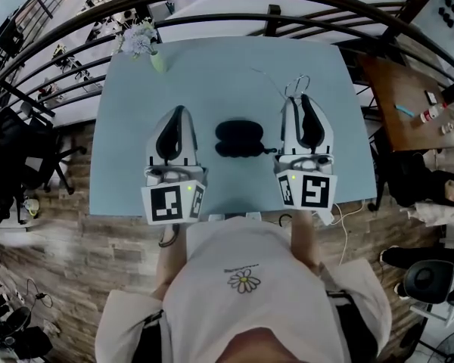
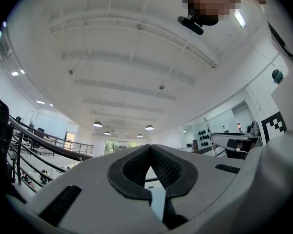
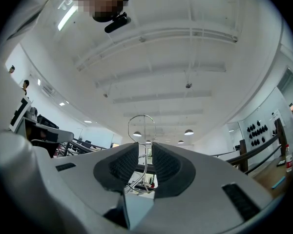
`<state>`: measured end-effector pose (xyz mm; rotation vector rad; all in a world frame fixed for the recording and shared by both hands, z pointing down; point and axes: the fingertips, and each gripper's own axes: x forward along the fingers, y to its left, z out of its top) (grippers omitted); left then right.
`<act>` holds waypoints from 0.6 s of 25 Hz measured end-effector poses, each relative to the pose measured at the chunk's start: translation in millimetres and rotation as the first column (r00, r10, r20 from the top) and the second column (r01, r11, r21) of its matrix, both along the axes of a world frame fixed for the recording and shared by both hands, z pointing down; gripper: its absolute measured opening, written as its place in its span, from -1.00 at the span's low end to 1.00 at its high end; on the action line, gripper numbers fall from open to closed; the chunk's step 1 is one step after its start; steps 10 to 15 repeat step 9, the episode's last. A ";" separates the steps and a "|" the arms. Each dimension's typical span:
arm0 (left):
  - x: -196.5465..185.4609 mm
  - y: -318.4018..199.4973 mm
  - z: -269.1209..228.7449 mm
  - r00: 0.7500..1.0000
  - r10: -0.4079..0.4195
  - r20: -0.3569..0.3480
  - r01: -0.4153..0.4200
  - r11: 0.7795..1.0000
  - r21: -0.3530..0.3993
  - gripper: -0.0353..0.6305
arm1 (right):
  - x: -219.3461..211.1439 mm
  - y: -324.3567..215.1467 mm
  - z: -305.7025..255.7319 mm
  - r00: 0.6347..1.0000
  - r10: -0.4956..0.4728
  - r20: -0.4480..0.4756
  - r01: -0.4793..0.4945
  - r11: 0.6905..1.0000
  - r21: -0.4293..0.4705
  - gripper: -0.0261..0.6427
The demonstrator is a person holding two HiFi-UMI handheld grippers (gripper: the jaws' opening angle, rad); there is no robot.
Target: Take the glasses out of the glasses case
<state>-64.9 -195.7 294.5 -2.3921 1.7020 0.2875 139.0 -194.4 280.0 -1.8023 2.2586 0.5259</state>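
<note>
A black glasses case [image 1: 239,138] lies in the middle of the light blue table [image 1: 227,66], between my two grippers. Thin wire-rimmed glasses [image 1: 293,88] stick out past the tips of my right gripper [image 1: 299,99], which is shut on them; one thin arm trails off to the left. In the right gripper view the wire rim [image 3: 141,125] rises between the pads of the right gripper [image 3: 145,145], which points slightly upward. My left gripper [image 1: 180,112] rests left of the case. Its tips meet in the left gripper view [image 2: 149,147], with nothing between them.
A small vase of pale flowers [image 1: 142,41] stands at the table's far left corner. A dark curved railing [image 1: 234,17] runs behind the table. A wooden side table [image 1: 408,97] with small items stands to the right. A white cable [image 1: 346,212] hangs at the front right edge.
</note>
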 end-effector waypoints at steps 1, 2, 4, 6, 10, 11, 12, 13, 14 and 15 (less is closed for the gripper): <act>0.2 0.6 0.2 1.000 0.000 0.001 0.000 1.000 -0.002 -0.84 | 0.5 0.0 0.4 1.000 0.000 0.002 0.000 1.000 -0.003 -0.68; 0.6 1.3 0.4 1.000 0.001 0.002 -0.001 1.000 -0.002 -0.84 | 1.2 0.1 0.9 1.000 0.000 0.004 0.000 1.000 -0.006 -0.68; 0.7 2.0 1.1 1.000 0.003 0.002 -0.003 1.000 -0.003 -0.84 | 1.9 -0.1 2.1 1.000 0.002 0.008 -0.002 1.000 -0.010 -0.68; -0.2 1.7 2.2 1.000 0.004 0.002 -0.004 1.000 -0.007 -0.84 | 1.2 -0.6 3.6 1.000 0.002 0.011 -0.001 1.000 -0.016 -0.68; -1.9 1.3 4.0 1.000 0.003 0.001 -0.003 1.000 -0.014 -0.84 | -0.4 -1.1 6.5 1.000 -0.001 0.014 0.002 1.000 -0.028 -0.68; -1.9 1.3 4.0 1.000 0.003 0.001 -0.003 1.000 -0.014 -0.84 | -0.4 -1.1 6.5 1.000 -0.001 0.014 0.002 1.000 -0.028 -0.68; -1.9 1.3 4.0 1.000 0.003 0.001 -0.003 1.000 -0.014 -0.84 | -0.4 -1.1 6.5 1.000 -0.001 0.014 0.002 1.000 -0.028 -0.68; -1.9 1.3 4.0 1.000 0.003 0.001 -0.003 1.000 -0.014 -0.84 | -0.4 -1.1 6.5 1.000 -0.001 0.014 0.002 1.000 -0.028 -0.68; -1.9 1.3 4.0 1.000 0.003 0.001 -0.003 1.000 -0.014 -0.84 | -0.4 -1.1 6.5 1.000 -0.001 0.014 0.002 1.000 -0.028 -0.68; -1.9 1.3 4.0 1.000 0.003 0.001 -0.003 1.000 -0.014 -0.84 | -0.4 -1.1 6.5 1.000 -0.001 0.014 0.002 1.000 -0.028 -0.68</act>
